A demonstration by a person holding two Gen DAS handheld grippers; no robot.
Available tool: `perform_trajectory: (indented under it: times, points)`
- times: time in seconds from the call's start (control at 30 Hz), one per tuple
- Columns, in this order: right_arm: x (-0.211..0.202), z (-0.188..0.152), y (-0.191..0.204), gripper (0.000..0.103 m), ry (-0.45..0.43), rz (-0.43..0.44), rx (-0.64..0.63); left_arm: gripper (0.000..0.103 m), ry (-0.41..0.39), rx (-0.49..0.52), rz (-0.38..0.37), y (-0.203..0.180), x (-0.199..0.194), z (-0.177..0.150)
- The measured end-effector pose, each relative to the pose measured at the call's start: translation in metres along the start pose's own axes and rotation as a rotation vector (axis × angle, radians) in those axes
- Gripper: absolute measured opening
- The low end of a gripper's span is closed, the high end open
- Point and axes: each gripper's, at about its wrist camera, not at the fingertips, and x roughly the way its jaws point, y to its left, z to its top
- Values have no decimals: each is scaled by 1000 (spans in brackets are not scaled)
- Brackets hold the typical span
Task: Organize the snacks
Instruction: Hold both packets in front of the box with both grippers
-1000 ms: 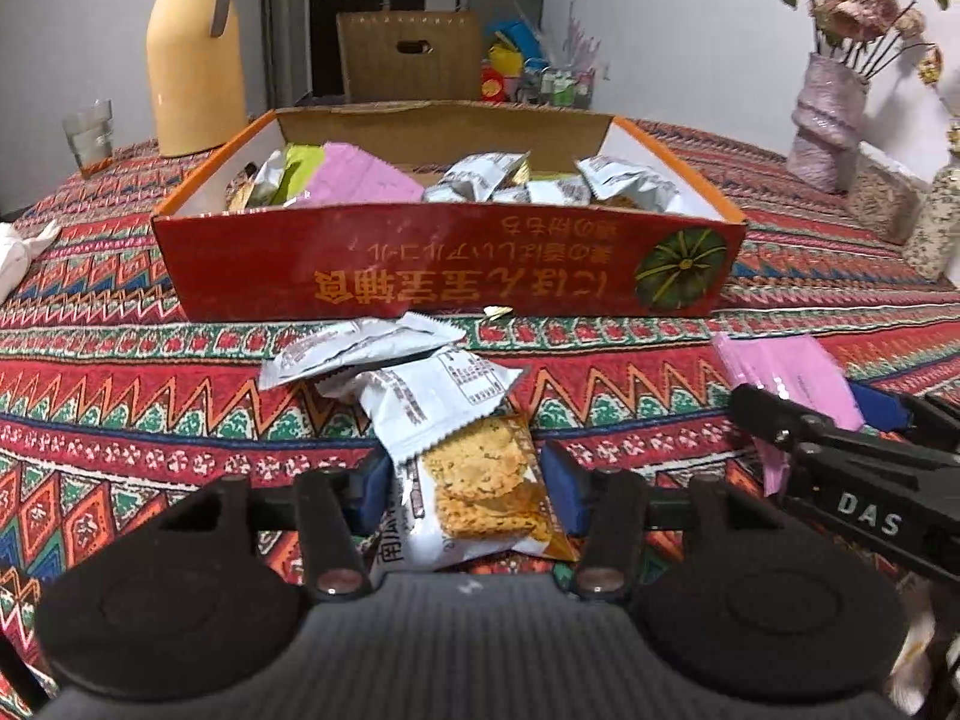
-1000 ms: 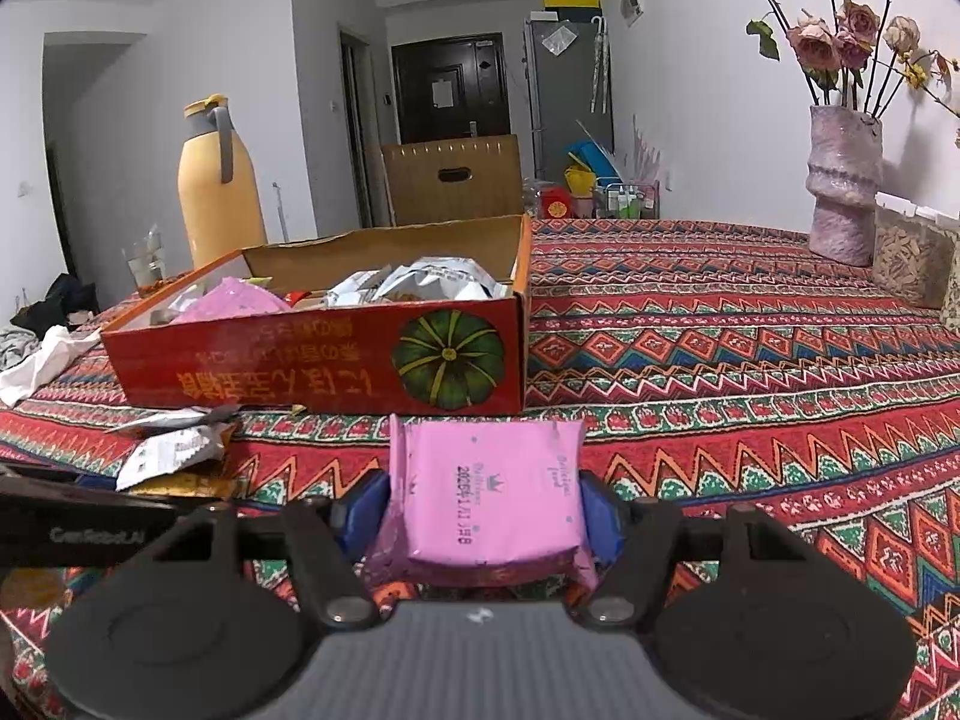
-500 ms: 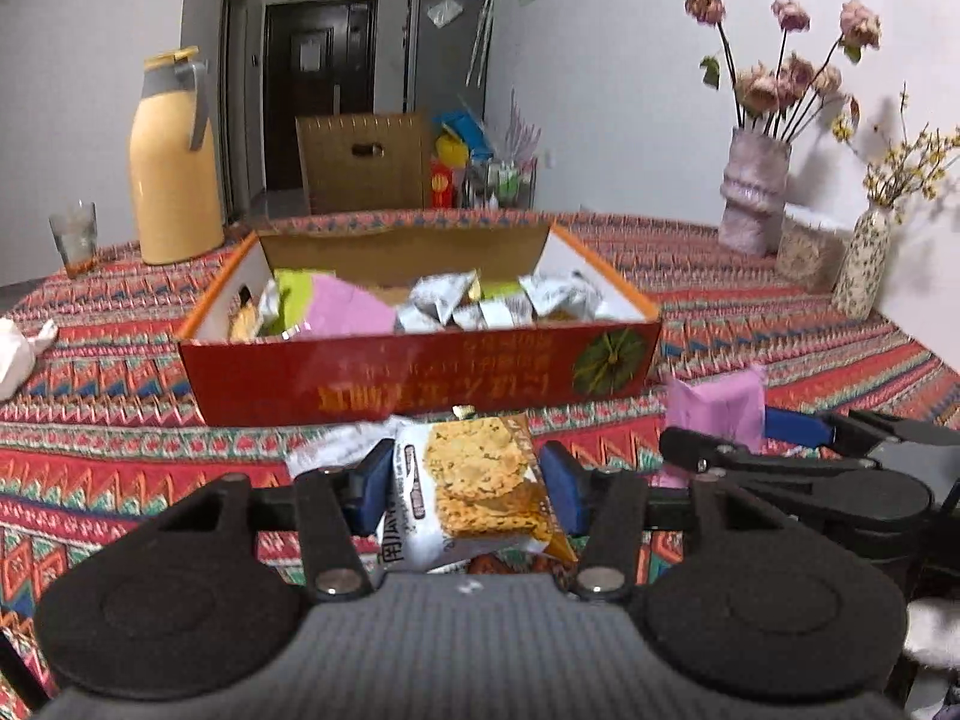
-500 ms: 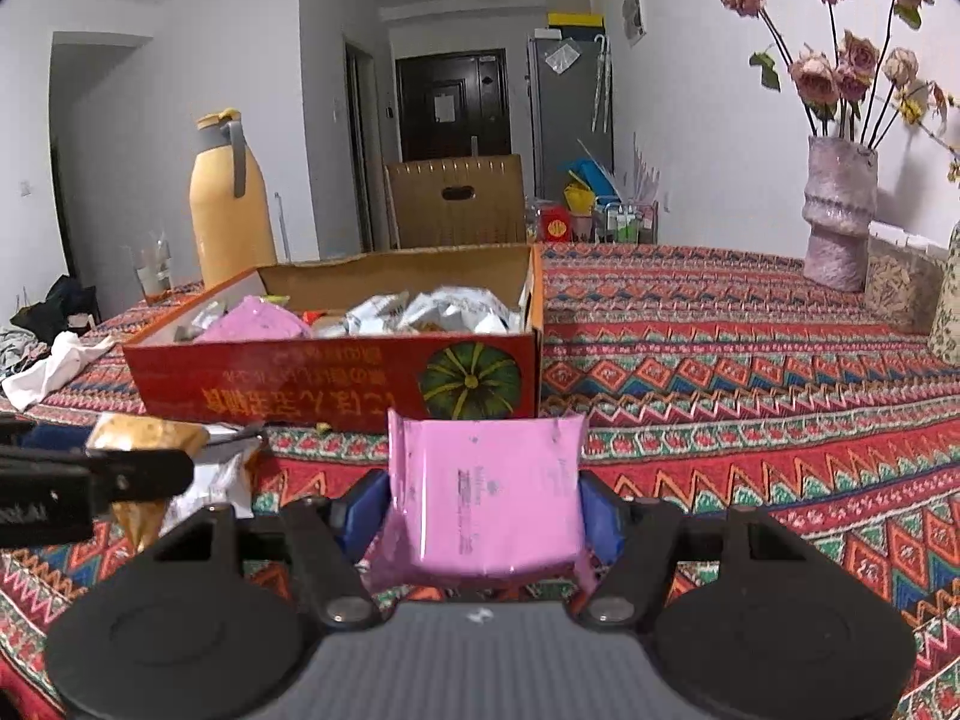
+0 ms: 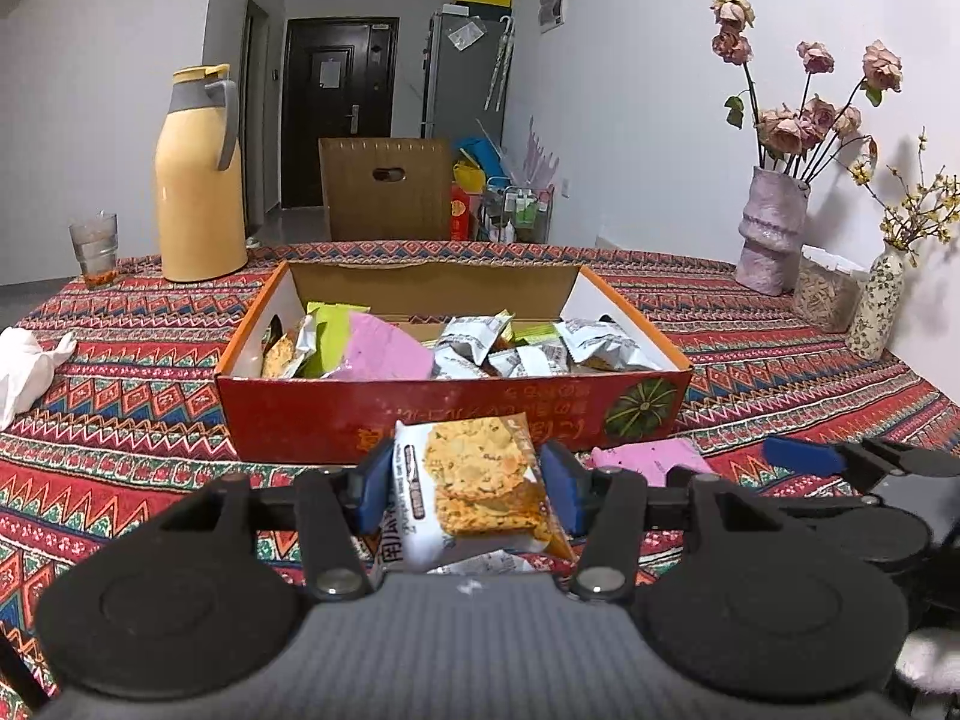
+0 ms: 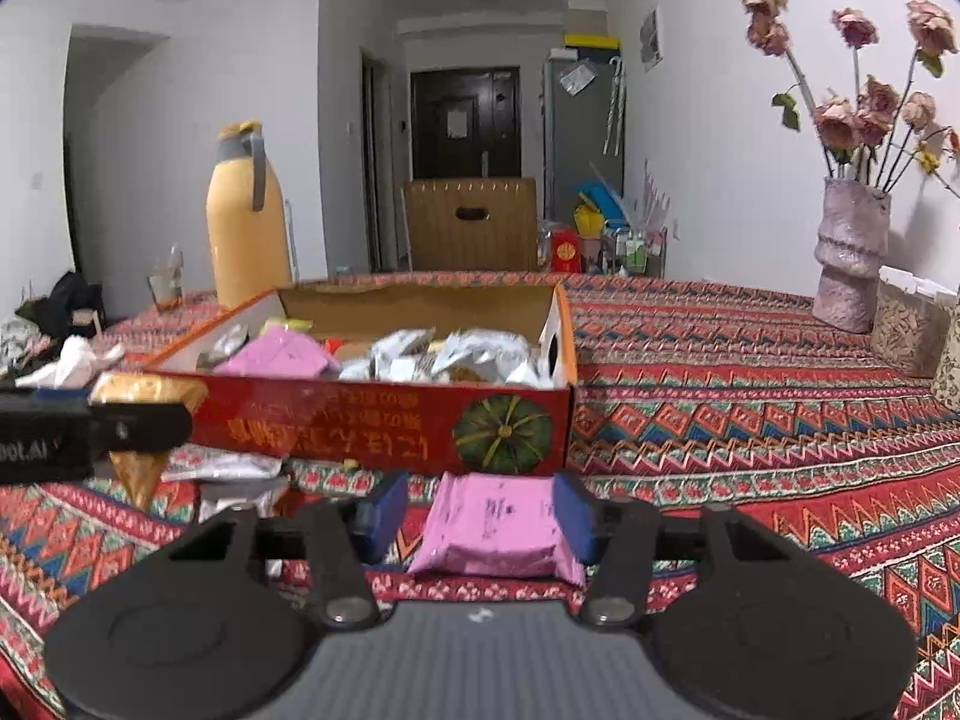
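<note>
Left gripper point(image 5: 468, 489): closed on the cracker packet point(image 5: 474, 492), raised just short of the red box point(image 5: 336, 414).
Right gripper point(image 6: 480, 516): jaws were opening; pink packet point(image 6: 495, 531) between them, a gap at the left pad, right pad touching (likely let go in front of the box).
Handling: both packets looked light, crinkly and slippery; the crackers probably brittle, so pinching the side edges gently suited best.
Red box: open-topped, already held silver packets point(image 5: 510, 348), another pink one and a green one.
Tablecloth point(image 6: 750, 420): loose wrappers lay before the box.
</note>
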Motion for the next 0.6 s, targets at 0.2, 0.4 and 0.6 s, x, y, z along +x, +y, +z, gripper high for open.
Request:
perform_trajectory:
  times: [0.2,0.4,0.6]
  points:
    - [41,3,-3,86,119,-36,-1,53,14,-9,2,4,5,-2]
    - [78,6,-3,85,209,-60,12,53,17,-12,4,7,8,-1]
    - [88,2,0,84,238,-64,5,53,25,-17,-2,11,14,-1]
